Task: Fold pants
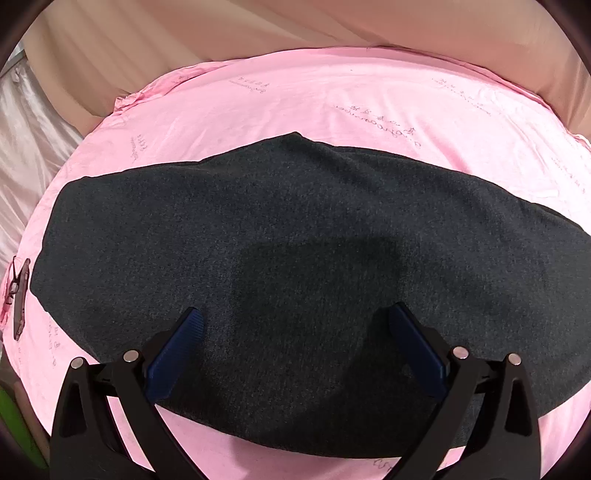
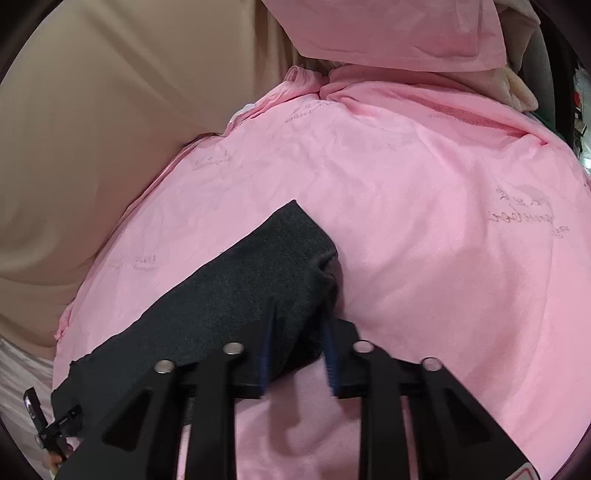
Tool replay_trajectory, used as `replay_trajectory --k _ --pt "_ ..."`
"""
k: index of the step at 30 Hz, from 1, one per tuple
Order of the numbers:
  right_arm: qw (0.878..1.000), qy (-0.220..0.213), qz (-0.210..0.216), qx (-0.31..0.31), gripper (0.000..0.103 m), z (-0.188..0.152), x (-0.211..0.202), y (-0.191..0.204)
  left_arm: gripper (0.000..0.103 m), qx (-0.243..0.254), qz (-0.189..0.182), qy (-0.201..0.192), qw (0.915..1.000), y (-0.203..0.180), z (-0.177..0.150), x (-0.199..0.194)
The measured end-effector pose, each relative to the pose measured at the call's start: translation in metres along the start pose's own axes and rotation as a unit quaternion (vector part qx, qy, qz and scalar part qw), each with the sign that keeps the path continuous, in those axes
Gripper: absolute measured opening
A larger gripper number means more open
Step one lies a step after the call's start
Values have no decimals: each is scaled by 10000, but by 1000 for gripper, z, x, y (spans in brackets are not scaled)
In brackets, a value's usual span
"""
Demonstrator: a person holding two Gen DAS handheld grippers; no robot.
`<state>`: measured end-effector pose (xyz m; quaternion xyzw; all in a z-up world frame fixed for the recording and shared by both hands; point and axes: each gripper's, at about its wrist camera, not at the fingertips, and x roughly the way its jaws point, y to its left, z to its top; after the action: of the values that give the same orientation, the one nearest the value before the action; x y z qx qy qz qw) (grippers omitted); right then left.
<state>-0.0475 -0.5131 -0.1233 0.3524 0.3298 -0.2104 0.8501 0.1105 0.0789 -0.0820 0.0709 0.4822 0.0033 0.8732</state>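
Note:
The dark grey pants point(image 1: 295, 236) lie flat on a pink sheet point(image 1: 332, 99), spread wide across the left wrist view. My left gripper point(image 1: 295, 317) is open, its blue-padded fingers point(image 1: 177, 347) hovering over the near part of the cloth. In the right wrist view one end of the pants point(image 2: 258, 266) runs diagonally from lower left to centre. My right gripper point(image 2: 297, 325) is shut on the edge of that end, the cloth bunched between the blue pads point(image 2: 328, 350).
The pink sheet point(image 2: 424, 206) covers a bed with beige bedding point(image 2: 92, 147) on the left. A folded pink cloth point(image 2: 388, 29) lies at the back. A dark clip-like object point(image 1: 20, 299) lies at the sheet's left edge. The left gripper point(image 2: 48, 424) shows at the bottom left.

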Motion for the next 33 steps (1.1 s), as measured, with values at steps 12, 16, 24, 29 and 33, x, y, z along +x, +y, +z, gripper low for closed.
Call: replay_trajectory --k 12,16,24,29,33 --pt "9957 -559 570 -469 9 0 -51 111 98 11 -493 -96 9987 27 -2 -7" --pt "9847 -565 1130 -1204 9 -11 -59 204 98 -154 -617 -342 9974 57 -4 -24" --pt "9366 435 2211 -2682 9 -99 4 391 98 -524 -289 -727 9956 134 -14 -47" --pt "8960 1677 2078 -3549 15 -206 71 437 98 -800 -166 -709 9941 174 -28 -44" --pt "8924 1751 1827 -3737 19 -230 55 421 98 -1028 -122 -603 9928 197 -37 -36"
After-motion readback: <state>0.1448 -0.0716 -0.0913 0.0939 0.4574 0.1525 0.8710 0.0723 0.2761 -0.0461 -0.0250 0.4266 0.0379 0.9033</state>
